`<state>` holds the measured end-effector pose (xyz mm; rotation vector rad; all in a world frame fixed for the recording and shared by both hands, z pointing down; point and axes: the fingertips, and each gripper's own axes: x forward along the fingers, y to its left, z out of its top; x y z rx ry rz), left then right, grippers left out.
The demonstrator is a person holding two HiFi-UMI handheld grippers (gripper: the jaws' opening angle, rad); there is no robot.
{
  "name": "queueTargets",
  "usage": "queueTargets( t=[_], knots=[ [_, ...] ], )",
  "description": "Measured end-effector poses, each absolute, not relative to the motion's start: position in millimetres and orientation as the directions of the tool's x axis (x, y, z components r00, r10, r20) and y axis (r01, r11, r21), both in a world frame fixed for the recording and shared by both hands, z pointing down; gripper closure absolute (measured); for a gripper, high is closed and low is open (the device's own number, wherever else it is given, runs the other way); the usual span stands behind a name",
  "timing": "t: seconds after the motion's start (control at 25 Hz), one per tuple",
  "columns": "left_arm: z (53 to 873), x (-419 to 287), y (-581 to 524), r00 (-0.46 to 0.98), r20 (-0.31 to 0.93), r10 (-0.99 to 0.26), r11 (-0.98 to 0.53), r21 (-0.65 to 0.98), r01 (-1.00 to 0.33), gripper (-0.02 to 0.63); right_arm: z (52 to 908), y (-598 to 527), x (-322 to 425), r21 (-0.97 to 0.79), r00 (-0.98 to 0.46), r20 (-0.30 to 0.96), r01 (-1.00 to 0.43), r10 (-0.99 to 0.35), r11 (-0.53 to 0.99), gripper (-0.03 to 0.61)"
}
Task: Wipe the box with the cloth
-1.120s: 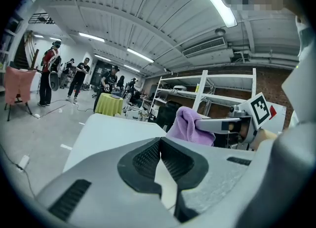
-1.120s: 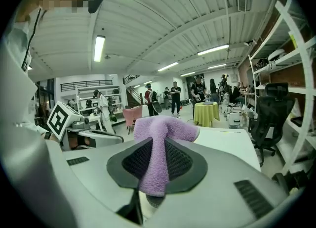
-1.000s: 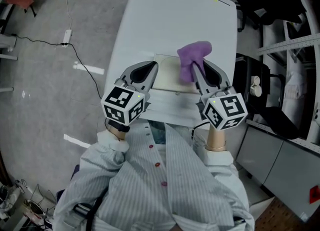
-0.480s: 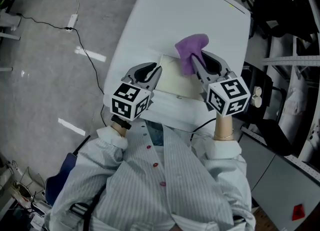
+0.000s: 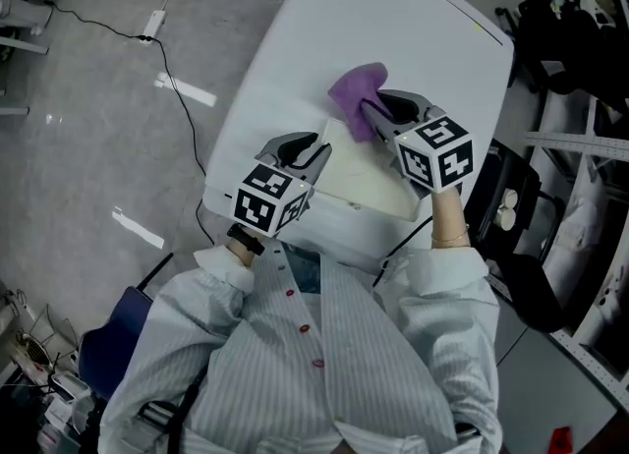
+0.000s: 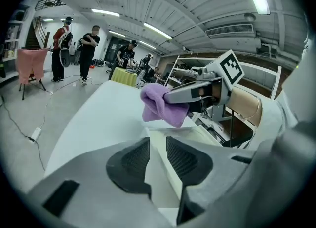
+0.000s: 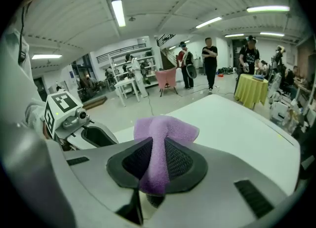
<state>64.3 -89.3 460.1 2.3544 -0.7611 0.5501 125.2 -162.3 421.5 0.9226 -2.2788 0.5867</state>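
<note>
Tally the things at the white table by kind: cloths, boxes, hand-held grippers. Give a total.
purple cloth: 1
box: 1
hand-held gripper: 2, the left hand-held gripper and the right hand-held gripper
Total: 4

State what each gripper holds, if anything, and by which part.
Right gripper: cloth, pinched mid-fold, ends sticking out both sides. Left gripper: nothing; its jaws have just been opening, with the rim of the box between them, unpressed.
</note>
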Motion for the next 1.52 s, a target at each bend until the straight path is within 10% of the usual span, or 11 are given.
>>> queueTargets(
  t=[0.76, 1.52],
  knots=[
    [486.6, 69.2, -90.6, 0.726, 0.613, -0.312, -0.631, 0.438, -0.640, 0.526, 520.2, -166.2, 77.6, -0.539, -0.669, 0.726, -0.407, 0.162, 0.737, 0.509],
    [489.0, 67.8, -91.1, 0.714, 0.614, -0.337, -0.616, 0.429, -0.660, 0.526, 536.0, -154.0, 91.0, -0.540, -0.568, 0.774, -0.361, 0.280, 0.760, 0.517]
  ],
)
